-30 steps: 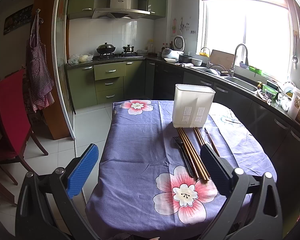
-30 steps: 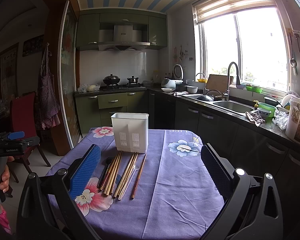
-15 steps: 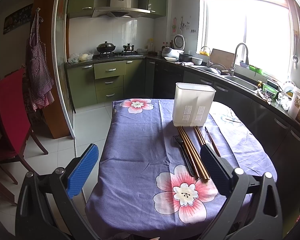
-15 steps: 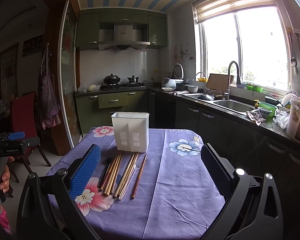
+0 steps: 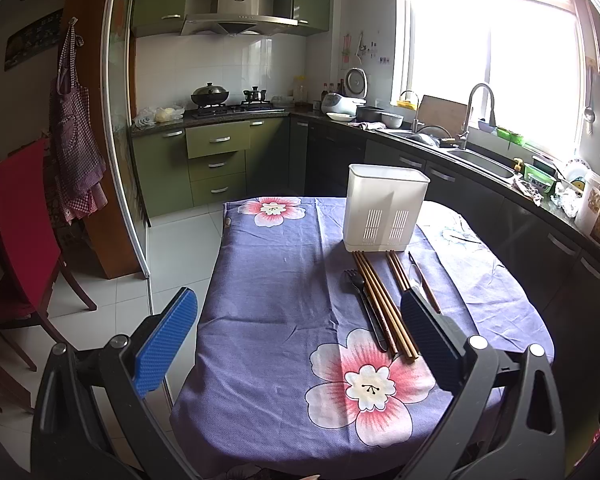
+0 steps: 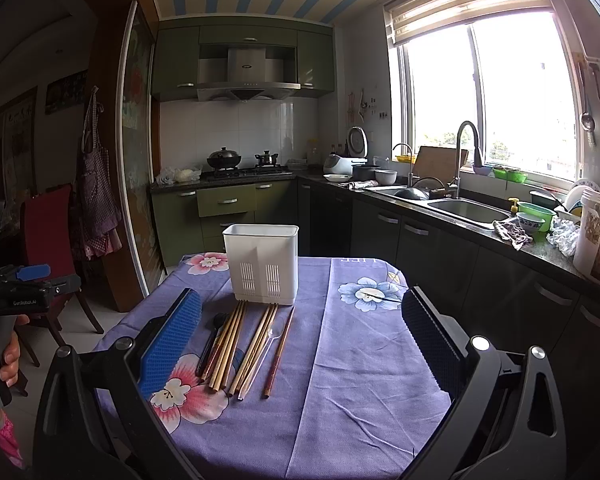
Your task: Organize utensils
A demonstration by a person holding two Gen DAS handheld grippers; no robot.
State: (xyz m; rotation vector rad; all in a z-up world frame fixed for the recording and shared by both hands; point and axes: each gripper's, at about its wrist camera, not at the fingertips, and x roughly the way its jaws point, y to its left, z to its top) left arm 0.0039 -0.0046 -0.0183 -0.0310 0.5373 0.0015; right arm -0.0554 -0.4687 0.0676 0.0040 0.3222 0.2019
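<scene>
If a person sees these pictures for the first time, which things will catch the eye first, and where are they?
The purple flowered tablecloth fills the middle of both views. A white slotted utensil holder stands upright toward its far end. In front of the holder lies a row of wooden chopsticks with a black fork beside them; both tongs, left and right, are open and hold nothing.

chopsticks point(image 5: 396, 276) partly hidden behind left gripper fingers point(image 5: 426, 330), holder point(image 6: 261, 264) interior unseen

One white holder point(image 6: 261, 264), one black fork point(image 5: 362, 304), one clear spoon point(image 6: 269, 340), many chopsticks point(image 6: 236, 344)
</scene>
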